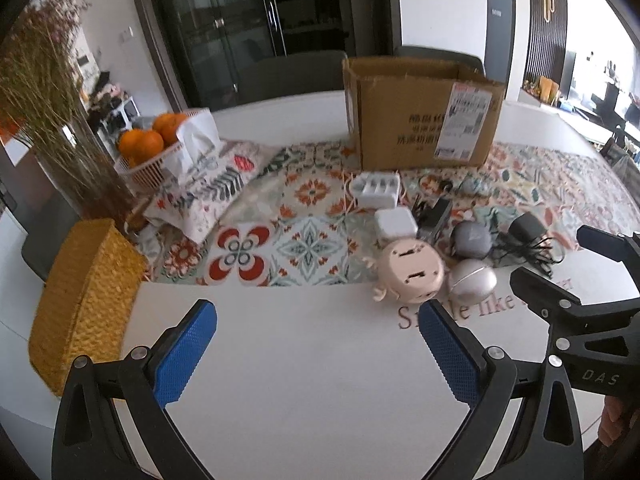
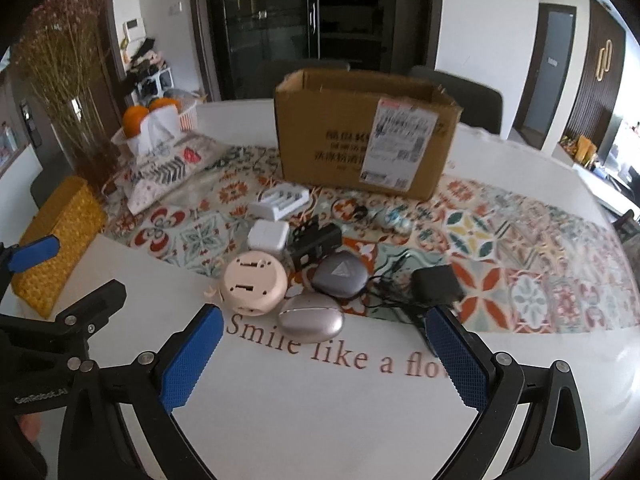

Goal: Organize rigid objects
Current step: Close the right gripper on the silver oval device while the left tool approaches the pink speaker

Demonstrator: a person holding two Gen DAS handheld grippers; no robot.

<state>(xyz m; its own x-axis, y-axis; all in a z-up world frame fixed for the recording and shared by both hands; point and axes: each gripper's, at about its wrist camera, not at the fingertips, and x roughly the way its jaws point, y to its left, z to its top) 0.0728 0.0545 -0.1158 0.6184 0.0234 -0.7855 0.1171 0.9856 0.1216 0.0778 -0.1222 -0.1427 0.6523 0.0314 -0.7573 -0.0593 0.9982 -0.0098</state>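
1. Holding both tongs over the white table, we are keeping the left gripper and right gripper spread apart, gripping nothing.
2. We are seeing the pink round gadget and silver case lying just ahead of the right gripper's fingertips.
3. We are seeing the cardboard box standing farther ahead, beyond the chargers.

A white table printed with red lettering carries a patterned runner, a yellow woven basket at its left edge, and seemingly a silver oval case
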